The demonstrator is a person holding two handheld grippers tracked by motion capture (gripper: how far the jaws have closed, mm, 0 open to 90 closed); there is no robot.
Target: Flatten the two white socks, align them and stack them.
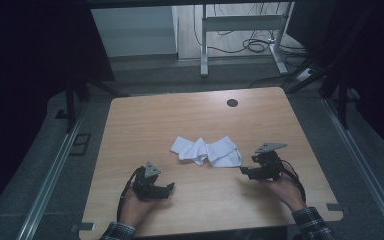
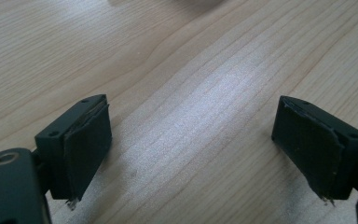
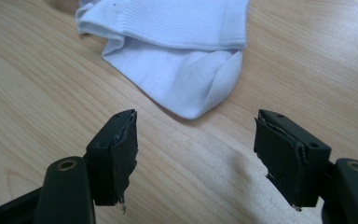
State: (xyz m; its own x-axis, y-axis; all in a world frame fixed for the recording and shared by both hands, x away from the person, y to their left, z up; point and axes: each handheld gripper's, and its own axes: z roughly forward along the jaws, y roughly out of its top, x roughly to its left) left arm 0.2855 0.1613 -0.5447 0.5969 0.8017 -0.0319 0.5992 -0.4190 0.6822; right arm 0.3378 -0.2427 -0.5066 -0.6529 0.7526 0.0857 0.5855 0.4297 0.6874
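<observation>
A crumpled white sock (image 1: 207, 151) lies near the middle of the wooden table (image 1: 145, 120). My left gripper (image 1: 170, 187) rests low at the front left, open, with bare wood between its pads (image 2: 86, 154). My right gripper (image 1: 243, 170) sits just right of the sock, open and pointing at it. In the right gripper view the sock's rounded end (image 3: 186, 70) lies a short way beyond the open gripper (image 3: 196, 158), not touching the fingers (image 3: 121, 154).
A round dark hole (image 1: 232, 103) sits near the table's far edge. Beyond the table stand a metal desk frame (image 1: 240, 30) and loose cables (image 1: 257, 46) on the floor. Rails run along both sides of the table.
</observation>
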